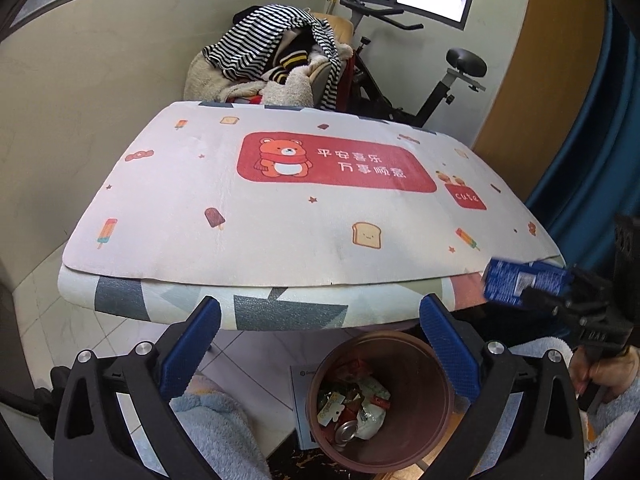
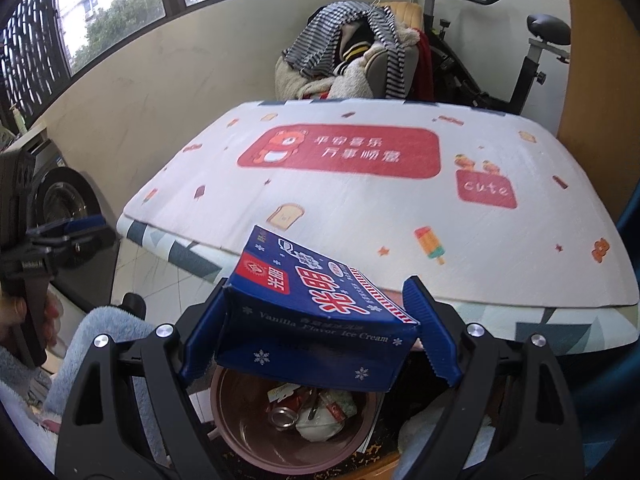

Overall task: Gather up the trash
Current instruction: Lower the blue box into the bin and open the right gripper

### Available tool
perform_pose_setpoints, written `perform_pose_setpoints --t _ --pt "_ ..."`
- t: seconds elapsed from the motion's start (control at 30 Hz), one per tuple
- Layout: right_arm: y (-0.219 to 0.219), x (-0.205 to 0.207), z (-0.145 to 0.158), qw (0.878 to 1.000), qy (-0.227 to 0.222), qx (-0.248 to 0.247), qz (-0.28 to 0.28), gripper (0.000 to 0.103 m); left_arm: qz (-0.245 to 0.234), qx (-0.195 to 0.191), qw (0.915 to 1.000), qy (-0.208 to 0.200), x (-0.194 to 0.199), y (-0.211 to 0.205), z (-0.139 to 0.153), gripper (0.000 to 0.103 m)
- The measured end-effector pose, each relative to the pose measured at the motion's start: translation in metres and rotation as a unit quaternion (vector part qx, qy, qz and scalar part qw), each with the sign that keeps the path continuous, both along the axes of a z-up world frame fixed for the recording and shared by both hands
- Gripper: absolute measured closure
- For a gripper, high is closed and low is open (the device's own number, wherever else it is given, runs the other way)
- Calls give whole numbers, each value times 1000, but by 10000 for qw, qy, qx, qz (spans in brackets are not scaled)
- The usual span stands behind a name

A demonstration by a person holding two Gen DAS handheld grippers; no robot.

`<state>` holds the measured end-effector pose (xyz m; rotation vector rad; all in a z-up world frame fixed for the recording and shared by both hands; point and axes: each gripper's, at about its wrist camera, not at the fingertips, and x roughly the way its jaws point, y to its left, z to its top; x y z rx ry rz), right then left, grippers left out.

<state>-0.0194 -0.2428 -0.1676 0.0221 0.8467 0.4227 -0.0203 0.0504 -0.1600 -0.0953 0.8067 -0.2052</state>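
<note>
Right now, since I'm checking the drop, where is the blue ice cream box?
The blue ice cream box sits clamped in the right gripper, just off the table's near edge, above the brown trash bin.

Both wrist views face the table (image 1: 280,216) closely, sharing the bin (image 2: 240,420).

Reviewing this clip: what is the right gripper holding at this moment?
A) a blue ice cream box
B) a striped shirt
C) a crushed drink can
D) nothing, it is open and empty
A: in the right wrist view the right gripper has its fingers pressed against both sides of the blue ice cream box, above the brown trash bin.
</note>
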Motion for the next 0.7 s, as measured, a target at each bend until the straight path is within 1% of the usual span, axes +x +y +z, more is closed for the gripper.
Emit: perform_pose_setpoints --t 0.17,0.33,0.47,0.5,0.6,0.67,0.7 --pt "11 -1 -9 9997 210 -57 92 19 185 -120 9998 -2 2 7 0 6" --pt "22 -5 -23 9985 480 -77 237 18 261 -177 9995 16 3 10 1 6" --pt "31 -6 -35 9969 712 -118 313 18 288 -153 9994 90 4 11 -1 6" --pt "34 -7 -41 9957 853 -135 343 18 285 -137 9994 112 5 11 -2 6" --pt "39 -6 -45 9939 1016 -168 382 18 290 -89 9994 164 5 11 -4 6" --pt "43 -6 -53 9917 1209 -196 387 18 337 25 9993 181 5 10 -4 6" --pt "44 -6 -55 9914 1232 -198 389 18 343 64 9992 205 5 10 -5 6"
